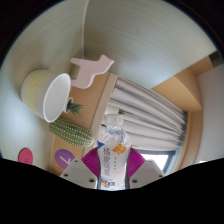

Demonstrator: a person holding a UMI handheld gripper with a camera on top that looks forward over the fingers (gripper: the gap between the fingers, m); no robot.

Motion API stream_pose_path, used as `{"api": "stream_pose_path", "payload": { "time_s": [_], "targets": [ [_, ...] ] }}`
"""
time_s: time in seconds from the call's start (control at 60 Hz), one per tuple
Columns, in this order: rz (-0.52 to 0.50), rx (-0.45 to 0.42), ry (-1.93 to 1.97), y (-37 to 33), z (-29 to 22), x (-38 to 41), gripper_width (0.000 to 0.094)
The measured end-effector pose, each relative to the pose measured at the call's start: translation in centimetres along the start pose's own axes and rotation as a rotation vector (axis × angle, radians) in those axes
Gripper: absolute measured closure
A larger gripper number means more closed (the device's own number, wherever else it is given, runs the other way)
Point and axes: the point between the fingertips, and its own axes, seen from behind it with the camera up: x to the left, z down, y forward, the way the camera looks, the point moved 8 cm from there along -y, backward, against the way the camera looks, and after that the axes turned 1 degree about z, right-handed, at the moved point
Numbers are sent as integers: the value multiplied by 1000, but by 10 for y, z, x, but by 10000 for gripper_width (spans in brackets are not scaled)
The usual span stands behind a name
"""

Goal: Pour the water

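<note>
1. The view looks forward along the gripper point(111, 168), which is tilted so that the room appears rotated.
2. A small clear plastic water bottle point(113, 150) with a white and orange label stands between the two fingers. Its cap end points away from the camera.
3. The magenta pads point(92, 160) on the fingers' inner faces sit against both sides of the bottle, so the gripper is narrowed and clamped on it.
4. Just beside the bottle, on one side, lies a pale green cactus ornament point(70, 130) dotted with small spots.
5. Near the cactus is a large cream-coloured pot point(45, 92) with a round open mouth and green leaves point(74, 105) showing by its rim.
6. A pink animal-shaped figure point(92, 67) sits against the orange-brown wooden surface point(125, 85) beyond the pot.
7. Grey curtains point(150, 122) hang in folds on the other side of the bottle.
8. A white wall point(130, 30) fills the area beyond them.
</note>
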Motion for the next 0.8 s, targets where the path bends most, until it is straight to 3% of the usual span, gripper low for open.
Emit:
{"api": "stream_pose_path", "payload": {
  "time_s": [0.25, 0.433, 0.55, 0.8],
  "targets": [
    [31, 185, 982, -5, 76, -75, 595],
    [-20, 293, 1579, -11, 112, -56, 596],
    [-70, 310, 1737, -21, 125, -16, 596],
    [-183, 370, 1897, -25, 102, 65, 595]
  ]
}}
